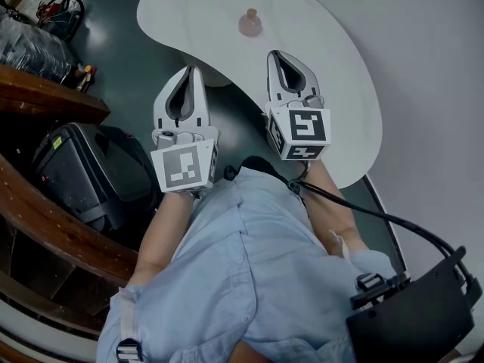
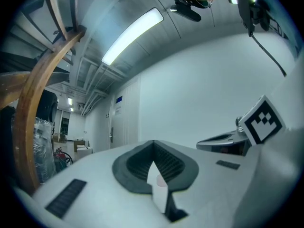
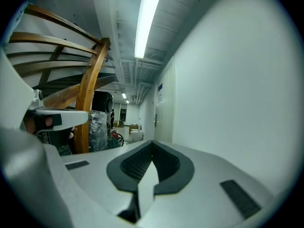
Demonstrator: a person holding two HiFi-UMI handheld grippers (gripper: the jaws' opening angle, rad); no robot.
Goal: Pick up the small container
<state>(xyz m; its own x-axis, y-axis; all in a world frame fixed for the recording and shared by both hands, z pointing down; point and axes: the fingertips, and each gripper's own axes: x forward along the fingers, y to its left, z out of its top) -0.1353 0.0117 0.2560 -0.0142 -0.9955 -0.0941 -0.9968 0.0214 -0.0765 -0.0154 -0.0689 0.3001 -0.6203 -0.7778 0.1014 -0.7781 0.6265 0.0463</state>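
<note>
Because the small pale pink see-through container with a little knob on top (image 1: 249,23) looks tiny and thin, I think it will be very light. It may tip or slide if it gets a bump. It looks smooth, so it could slip. It may be plastic or glass; I cannot tell which, so a soft squeeze is best. I would take hold low on its round body, from the two sides. The knob looks too small to hold well.

It stands upright near the far edge of the white curved table (image 1: 333,74), about the middle of that edge. Nothing sits beside it. Both grippers are well apart from it.

Held side by side, the two grippers both point toward the far edge. The left grey-and-white gripper (image 1: 187,70) has its tips just over the near edge of the table, and the rest of it hangs over the dark floor. Its jaws are pressed together with nothing in them (image 2: 153,144). The right grey-and-white gripper (image 1: 276,54) hangs over the near part of the table, a bit closer to the container. Its jaws are pressed together too, and they hold nothing (image 3: 152,144). I think whichever gripper goes for the container must spread its jaws first.
</note>
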